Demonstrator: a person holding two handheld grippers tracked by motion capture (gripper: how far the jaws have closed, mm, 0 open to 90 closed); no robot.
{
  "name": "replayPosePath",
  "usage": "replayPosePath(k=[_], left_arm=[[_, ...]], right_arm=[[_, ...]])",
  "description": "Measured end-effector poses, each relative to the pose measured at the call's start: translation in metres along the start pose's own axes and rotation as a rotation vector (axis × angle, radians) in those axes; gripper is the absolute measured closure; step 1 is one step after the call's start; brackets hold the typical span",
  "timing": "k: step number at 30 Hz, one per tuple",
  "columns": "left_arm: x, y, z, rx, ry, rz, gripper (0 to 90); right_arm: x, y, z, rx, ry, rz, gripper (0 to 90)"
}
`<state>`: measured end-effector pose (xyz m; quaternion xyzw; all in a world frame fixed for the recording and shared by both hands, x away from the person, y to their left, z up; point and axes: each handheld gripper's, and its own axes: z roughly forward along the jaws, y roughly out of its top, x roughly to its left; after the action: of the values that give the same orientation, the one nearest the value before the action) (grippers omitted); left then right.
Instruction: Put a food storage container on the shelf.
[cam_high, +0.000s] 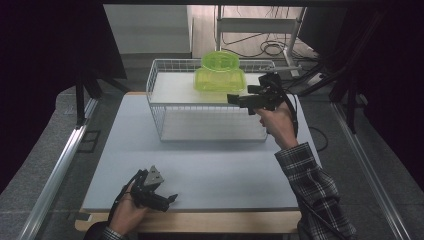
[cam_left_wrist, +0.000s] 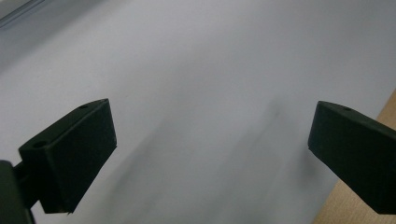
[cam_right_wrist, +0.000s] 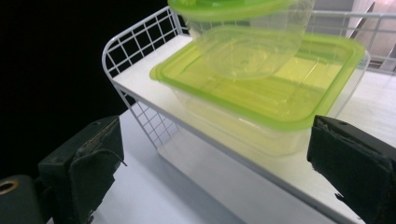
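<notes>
Left gripper lay low on the pale grey table mat, well in front of the white wire-mesh rack, its jaws spread wide with nothing between them. On the rack's white shelf sat a clear rectangular plastic container with a lime-green lid, and a round clear tub with a green lid was stacked on it. Right gripper hovered just beside the rack's right end, jaws wide apart and empty, facing the rectangular container.

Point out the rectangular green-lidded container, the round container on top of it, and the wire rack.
rectangular container (cam_right_wrist: 261, 100), right gripper view, on its green lid
round container (cam_high: 220, 61), high view, on its green top
wire rack (cam_high: 210, 104), high view, on its front top rail
</notes>
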<state>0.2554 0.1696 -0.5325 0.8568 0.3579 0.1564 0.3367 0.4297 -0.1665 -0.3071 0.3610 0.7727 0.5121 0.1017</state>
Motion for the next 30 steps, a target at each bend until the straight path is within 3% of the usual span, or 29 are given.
replayPosePath(k=[15, 30], left_arm=[[0.000, 0.000, 0.000, 0.000, 0.000, 0.000, 0.7], [-0.001, 0.000, 0.000, -0.001, 0.001, 0.005, 0.7]], right_arm=[[0.008, -0.027, -0.001, 0.035, -0.011, -0.065, 2.9], [0.010, -0.052, 0.000, 0.055, -0.026, -0.096, 2.8]])
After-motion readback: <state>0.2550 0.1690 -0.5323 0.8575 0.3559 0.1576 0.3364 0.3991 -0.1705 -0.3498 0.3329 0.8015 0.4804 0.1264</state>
